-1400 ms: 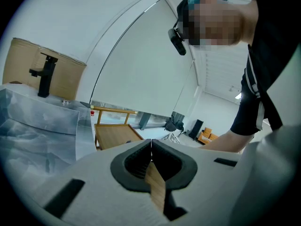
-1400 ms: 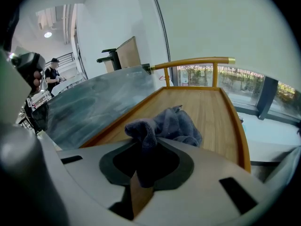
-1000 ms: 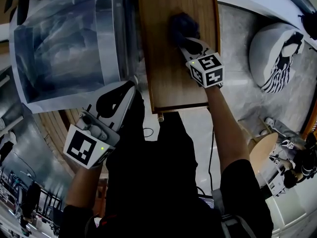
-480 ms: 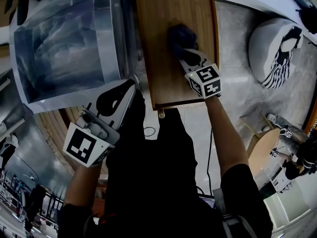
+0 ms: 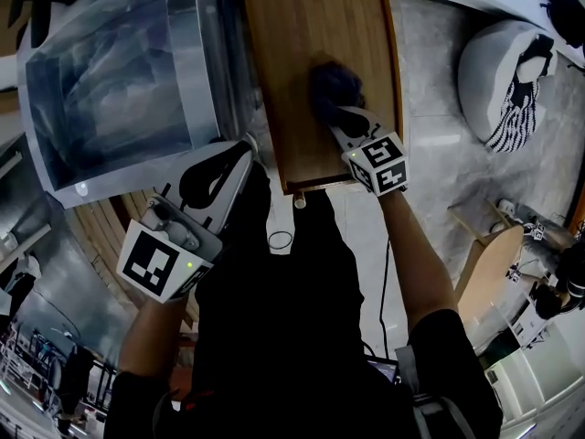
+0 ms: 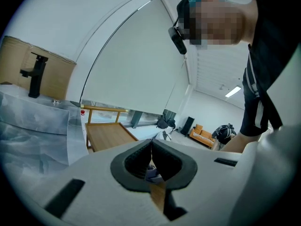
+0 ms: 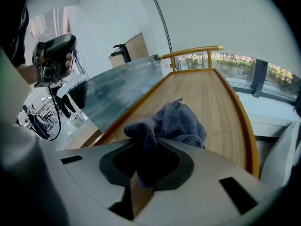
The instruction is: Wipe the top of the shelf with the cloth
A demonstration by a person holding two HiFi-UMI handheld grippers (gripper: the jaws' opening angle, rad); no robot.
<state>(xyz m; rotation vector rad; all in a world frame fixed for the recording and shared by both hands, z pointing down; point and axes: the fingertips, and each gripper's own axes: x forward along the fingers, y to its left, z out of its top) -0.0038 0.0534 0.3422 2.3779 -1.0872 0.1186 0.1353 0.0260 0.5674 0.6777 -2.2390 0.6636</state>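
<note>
Right now, right gripper (image 5: 342,115) is clamped on the dark blue cloth (image 5: 334,84): a fold of it is pinched between the jaws in the right gripper view (image 7: 146,160), and the rest of the cloth (image 7: 175,121) is bunched just ahead of the tips, lying on the wood. The cloth is on the shelf top (image 5: 297,35), near the near end of the board and toward its right rim; in the head view it's at 12 o'clock from the gripper's marker cube, touching the surface. The shelf top (image 7: 209,95) is a bamboo-coloured board with a raised edge rail. Left gripper (image 5: 236,165) is off the shelf, about 8 o'clock from frame centre in the head view, held up beside the board's near left corner and touching nothing. Its own view (image 6: 151,160) shows the jaws together with nothing between them. A clear plastic sheet (image 5: 110,80) covers the unit at 10 o'clock, directly alongside the shelf's left edge; a black faucet (image 6: 35,74) stands behind it. A white cushion (image 5: 498,67) lies on the floor at 2 o'clock, well apart from the shelf.
</note>
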